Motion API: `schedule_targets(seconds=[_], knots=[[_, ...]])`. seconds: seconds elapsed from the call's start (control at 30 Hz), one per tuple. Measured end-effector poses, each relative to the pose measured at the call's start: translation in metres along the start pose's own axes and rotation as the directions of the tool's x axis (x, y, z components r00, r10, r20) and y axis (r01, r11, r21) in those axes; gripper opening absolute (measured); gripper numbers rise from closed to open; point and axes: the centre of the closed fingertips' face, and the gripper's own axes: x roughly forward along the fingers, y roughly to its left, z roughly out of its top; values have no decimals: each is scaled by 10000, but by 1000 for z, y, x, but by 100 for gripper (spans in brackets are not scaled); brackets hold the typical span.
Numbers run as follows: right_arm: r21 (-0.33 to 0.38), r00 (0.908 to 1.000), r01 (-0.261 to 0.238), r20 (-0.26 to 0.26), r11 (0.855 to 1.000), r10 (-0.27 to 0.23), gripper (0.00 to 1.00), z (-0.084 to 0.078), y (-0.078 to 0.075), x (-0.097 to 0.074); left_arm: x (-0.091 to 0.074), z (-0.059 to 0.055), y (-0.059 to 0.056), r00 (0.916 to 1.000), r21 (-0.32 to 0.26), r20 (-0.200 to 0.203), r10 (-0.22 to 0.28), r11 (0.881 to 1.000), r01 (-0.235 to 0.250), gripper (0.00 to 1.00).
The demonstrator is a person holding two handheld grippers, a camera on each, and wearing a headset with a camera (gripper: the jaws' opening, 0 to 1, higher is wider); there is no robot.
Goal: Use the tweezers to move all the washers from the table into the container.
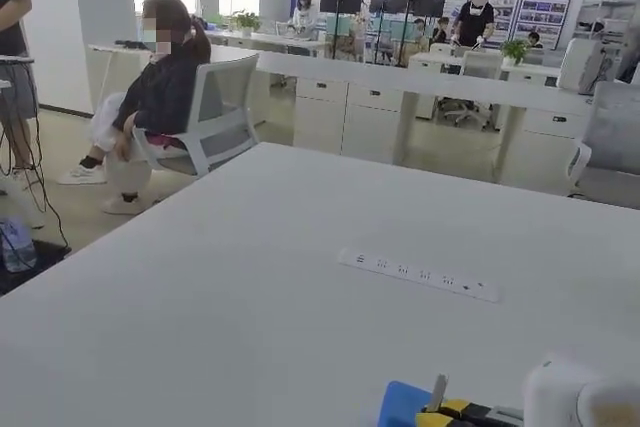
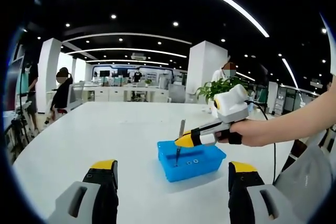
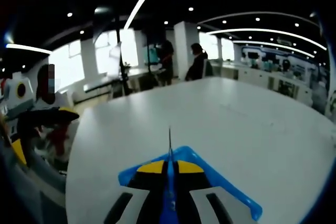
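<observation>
A blue container (image 2: 202, 165) sits on the white table (image 2: 121, 135), with a few small washers (image 2: 195, 161) on its floor. My right gripper (image 2: 186, 140), held in a hand, is shut on metal tweezers (image 2: 180, 139) that stand tip-down inside the container. In the right gripper view the yellow-tipped jaws (image 3: 169, 167) are pressed together on the tweezers (image 3: 169, 139), above the blue container (image 3: 236, 195). My left gripper (image 2: 172, 167) is open in front of the container, nothing between its jaws. In the head view the container's corner (image 1: 398, 407) and the right gripper (image 1: 445, 409) show at the bottom edge.
A white power strip (image 1: 420, 275) lies on the table past the container. A seated person (image 1: 160, 87) on a white chair is beyond the table's far left side. Desks and people fill the office behind. The left gripper (image 3: 47, 124) shows at the left of the right gripper view.
</observation>
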Motion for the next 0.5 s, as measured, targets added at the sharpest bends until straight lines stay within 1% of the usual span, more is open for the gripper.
schedule_targets(seconds=[0.07,0.13,0.17,0.2,0.27,0.3,0.37,0.43,0.5], knots=[[-43,9998,-23,189,10000,24,4,6,4,-6,0,-1,-1,10000,17,-35,-81,10000,81,86],[-138,9989,-146,440,9998,152,4,13,9,-15,0,-2,-4,9996,26,-139,-245,9997,245,82],[-147,9984,-193,530,9997,200,4,16,11,-19,0,-3,-5,9990,61,-221,-388,9992,390,77],[-171,9975,-247,664,9995,258,4,19,15,-25,-1,-5,-7,9981,-46,-314,-536,9986,535,73],[-203,9952,-404,888,9990,421,4,24,21,-36,-1,-5,-13,9933,-344,-350,-1105,9934,1093,65],[-193,9948,-439,906,9988,455,4,25,24,-40,-1,-5,-12,9927,-359,-365,-1147,9929,1134,63],[-119,9935,-598,964,9981,606,4,26,30,-52,-1,-10,-12,9892,-454,-656,-1313,9907,1285,59],[-121,9922,-768,971,9970,776,4,24,37,-63,-1,-8,-12,9867,-491,-708,-1461,9885,1429,54],[-138,9917,-917,897,9957,926,4,20,44,-72,-3,-4,-15,9808,-537,-774,-1792,9830,1753,46]])
